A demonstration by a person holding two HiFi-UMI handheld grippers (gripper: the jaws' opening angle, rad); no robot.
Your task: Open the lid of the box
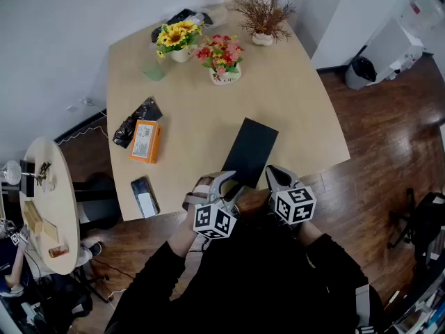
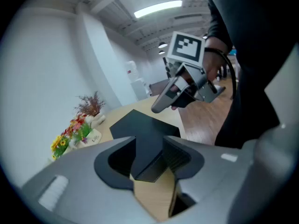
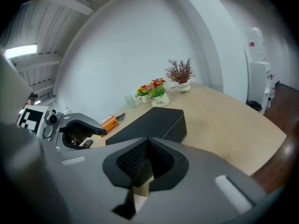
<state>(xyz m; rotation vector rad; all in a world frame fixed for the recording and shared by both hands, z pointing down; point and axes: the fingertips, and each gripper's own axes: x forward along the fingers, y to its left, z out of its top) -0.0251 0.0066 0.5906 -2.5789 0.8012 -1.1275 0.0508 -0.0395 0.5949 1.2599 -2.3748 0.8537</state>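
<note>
While the lid was still down, both tools sat at the near edge of the counter (image 1: 306, 124), low in the head view. The left tool (image 2: 149, 160) stood spread around the nearest corner of the black box (image 1: 250, 152), probably to catch the lid's seam. The right tool (image 3: 147, 164), pressed together and empty, pointed at the same end, perhaps to steady it. Farther up, print on the orange packet (image 1: 146, 141) was too small to read. A white flower pot (image 3: 160, 101) seemed to read "Life".
</note>
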